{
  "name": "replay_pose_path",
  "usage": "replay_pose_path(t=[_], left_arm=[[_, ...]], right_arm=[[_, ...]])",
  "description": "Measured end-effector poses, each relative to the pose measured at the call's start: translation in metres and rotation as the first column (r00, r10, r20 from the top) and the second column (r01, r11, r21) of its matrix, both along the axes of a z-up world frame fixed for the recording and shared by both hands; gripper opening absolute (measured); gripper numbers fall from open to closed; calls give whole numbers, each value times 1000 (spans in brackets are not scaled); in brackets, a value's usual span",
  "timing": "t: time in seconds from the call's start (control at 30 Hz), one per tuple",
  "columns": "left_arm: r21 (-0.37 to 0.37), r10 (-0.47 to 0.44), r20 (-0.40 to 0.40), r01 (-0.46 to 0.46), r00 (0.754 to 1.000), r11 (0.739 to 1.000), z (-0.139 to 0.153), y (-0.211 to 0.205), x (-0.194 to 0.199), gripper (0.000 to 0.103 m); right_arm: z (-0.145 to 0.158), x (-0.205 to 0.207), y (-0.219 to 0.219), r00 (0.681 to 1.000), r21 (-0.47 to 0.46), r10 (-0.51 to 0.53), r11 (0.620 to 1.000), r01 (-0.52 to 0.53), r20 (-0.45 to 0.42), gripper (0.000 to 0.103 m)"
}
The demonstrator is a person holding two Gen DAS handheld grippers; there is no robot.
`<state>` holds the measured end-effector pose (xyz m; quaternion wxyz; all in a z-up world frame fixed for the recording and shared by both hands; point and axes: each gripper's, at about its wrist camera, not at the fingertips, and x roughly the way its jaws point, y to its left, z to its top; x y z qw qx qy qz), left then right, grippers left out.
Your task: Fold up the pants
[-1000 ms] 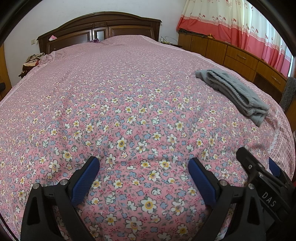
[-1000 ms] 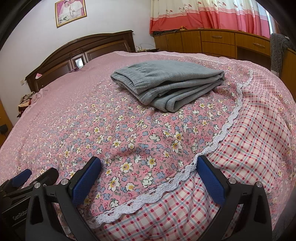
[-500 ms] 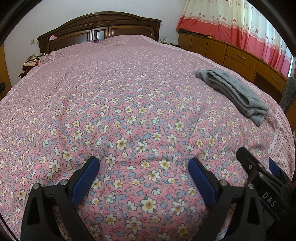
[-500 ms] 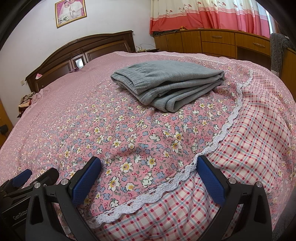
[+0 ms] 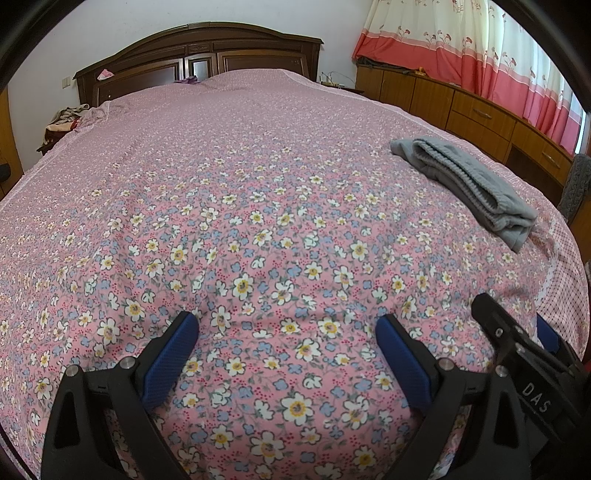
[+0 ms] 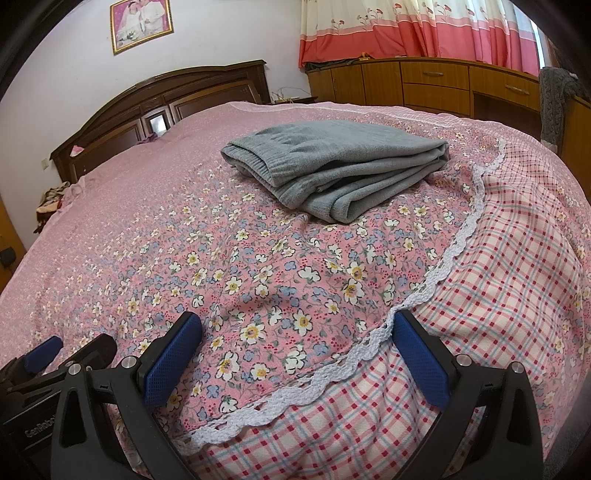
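Grey pants (image 6: 338,168) lie folded into a thick stack on the pink floral bedspread (image 6: 147,240), near the bed's right side. From the left wrist view the same pants (image 5: 469,184) sit far off to the right. My right gripper (image 6: 295,347) hovers open low over the bedspread, well short of the pants, with nothing between its blue pads. My left gripper (image 5: 286,347) is open too, over bare floral cloth, and the right gripper's body (image 5: 524,369) shows beside it at the lower right.
A dark wooden headboard (image 5: 199,62) closes the far end of the bed. Wooden drawers (image 6: 436,85) under red and cream curtains (image 6: 406,29) run along the right. A checked skirt with a lace trim (image 6: 443,266) edges the bedspread. Clothes (image 5: 62,123) are piled at the far left.
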<state>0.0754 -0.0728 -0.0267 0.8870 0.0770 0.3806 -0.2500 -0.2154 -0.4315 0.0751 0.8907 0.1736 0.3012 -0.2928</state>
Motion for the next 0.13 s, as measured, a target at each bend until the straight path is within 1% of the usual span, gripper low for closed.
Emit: replay_pose_path(t=[0.13], left_arm=[[3, -1, 0, 1, 1000, 1000, 1, -1, 0, 98]], right_arm=[[2, 6, 0, 1000, -5, 1, 1000, -1, -11, 103]])
